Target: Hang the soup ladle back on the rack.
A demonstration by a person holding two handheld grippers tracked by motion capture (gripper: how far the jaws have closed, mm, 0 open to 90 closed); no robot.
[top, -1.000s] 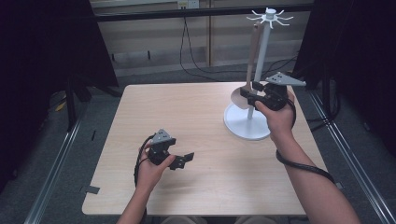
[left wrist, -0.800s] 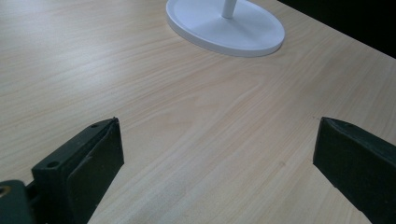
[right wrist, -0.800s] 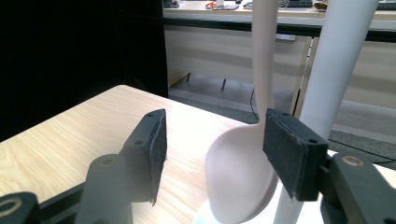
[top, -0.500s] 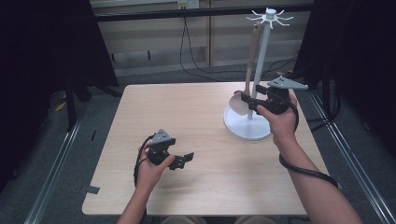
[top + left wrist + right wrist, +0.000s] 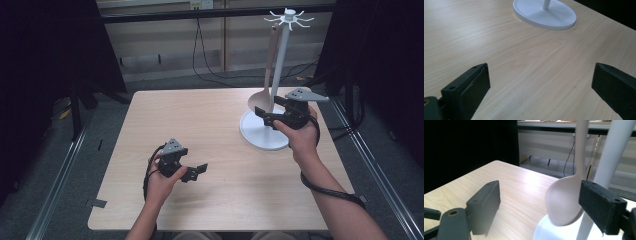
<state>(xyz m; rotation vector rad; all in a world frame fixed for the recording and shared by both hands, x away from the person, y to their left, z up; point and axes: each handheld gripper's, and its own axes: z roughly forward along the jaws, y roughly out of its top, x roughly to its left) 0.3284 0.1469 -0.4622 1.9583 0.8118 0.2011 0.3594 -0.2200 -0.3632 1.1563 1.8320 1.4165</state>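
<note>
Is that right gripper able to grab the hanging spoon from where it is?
Probably yes. The right gripper has just been opening its jaws, and the beige spoon hangs off the white stand just ahead, its bowl near one pad, with nothing in between.

The table (image 5: 210,125) was seen to be of pale wood-grain laminate, smooth with a faint sheen. The stand (image 5: 265,132) looked like white plastic or painted metal, smooth and slightly glossy at its base. The spoon (image 5: 565,202) appeared matt beige, perhaps silicone or plastic. Gripper pads (image 5: 486,202) were noted as matt black, finely textured.
</note>
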